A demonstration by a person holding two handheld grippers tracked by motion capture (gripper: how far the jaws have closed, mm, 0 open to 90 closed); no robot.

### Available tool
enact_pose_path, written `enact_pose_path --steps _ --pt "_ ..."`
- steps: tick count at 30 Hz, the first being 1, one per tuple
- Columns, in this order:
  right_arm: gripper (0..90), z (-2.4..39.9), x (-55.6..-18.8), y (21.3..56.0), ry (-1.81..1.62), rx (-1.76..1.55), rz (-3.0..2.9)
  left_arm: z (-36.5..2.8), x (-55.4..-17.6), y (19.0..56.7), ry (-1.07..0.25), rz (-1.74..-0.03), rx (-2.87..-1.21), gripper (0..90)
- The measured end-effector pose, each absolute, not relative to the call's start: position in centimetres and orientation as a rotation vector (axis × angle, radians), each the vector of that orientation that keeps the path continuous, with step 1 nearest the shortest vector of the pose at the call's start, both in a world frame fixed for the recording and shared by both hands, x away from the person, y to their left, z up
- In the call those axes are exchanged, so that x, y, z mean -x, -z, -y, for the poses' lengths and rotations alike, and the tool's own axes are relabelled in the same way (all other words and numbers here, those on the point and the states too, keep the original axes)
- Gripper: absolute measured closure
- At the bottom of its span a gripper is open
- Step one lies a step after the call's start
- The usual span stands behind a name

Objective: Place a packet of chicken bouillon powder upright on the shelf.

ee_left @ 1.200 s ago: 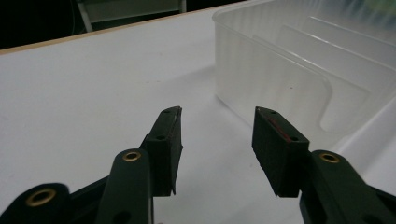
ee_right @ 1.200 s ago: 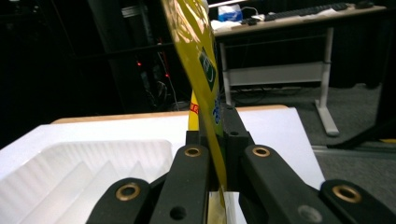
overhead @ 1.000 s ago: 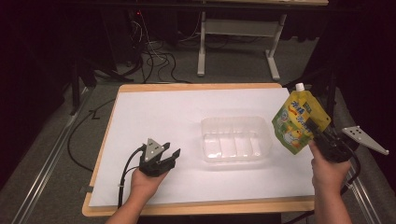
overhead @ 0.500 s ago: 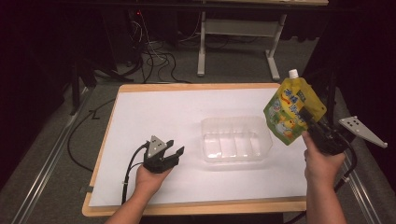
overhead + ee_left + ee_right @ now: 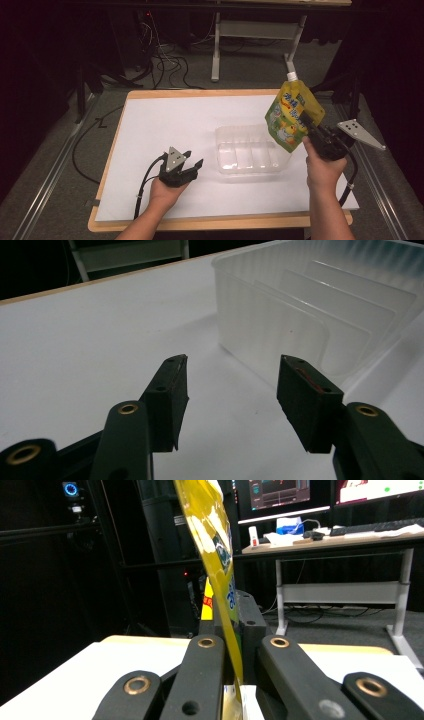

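A yellow-green spouted drink pouch (image 5: 292, 114) hangs in the air above the right end of a clear plastic tray (image 5: 226, 137), with my right gripper (image 5: 306, 124) shut on its lower edge. In the right gripper view the pouch (image 5: 215, 545) rises edge-on between the two closed jaws of my right gripper (image 5: 231, 630). My left gripper (image 5: 192, 161) rests on the white tabletop just left of the tray. Its jaws have just been opening and stand apart with nothing between them (image 5: 230, 395); the ribbed tray wall (image 5: 280, 330) lies right ahead.
The white sheet (image 5: 165, 125) covers a wood-edged table (image 5: 210, 222). Behind it, on the dark floor, lie cables (image 5: 160, 65) and a grey desk frame (image 5: 255, 30). A desk with monitors (image 5: 320, 495) stands farther back.
My right gripper carried the pouch leftward and a little up, from beside the tray's right end to over it. The left gripper's jaws widened slightly; that hand stayed put.
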State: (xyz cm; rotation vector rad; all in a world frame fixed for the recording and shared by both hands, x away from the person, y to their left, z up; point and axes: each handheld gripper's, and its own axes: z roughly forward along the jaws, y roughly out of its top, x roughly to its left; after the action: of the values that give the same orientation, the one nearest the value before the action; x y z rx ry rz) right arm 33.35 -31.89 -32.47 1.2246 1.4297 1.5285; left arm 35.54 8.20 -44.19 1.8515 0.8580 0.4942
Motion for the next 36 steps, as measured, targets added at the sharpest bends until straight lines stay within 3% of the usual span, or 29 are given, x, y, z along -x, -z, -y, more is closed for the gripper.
enact_pose_path --steps 8,17,36 --pt "90.0 30.1 -33.6 33.4 -1.512 -1.235 -1.462 -6.0 -35.0 43.9 -0.462 -0.803 -1.838 39.3" --pt "90.0 28.3 -33.7 34.6 -1.492 -1.247 -1.491 -2.9 -35.2 44.6 -0.461 -0.785 -1.883 38.7" --pt "90.0 27.0 -34.4 36.2 -1.434 -1.280 -1.482 -1.5 -36.4 45.8 -0.488 -0.799 -1.944 53.2"
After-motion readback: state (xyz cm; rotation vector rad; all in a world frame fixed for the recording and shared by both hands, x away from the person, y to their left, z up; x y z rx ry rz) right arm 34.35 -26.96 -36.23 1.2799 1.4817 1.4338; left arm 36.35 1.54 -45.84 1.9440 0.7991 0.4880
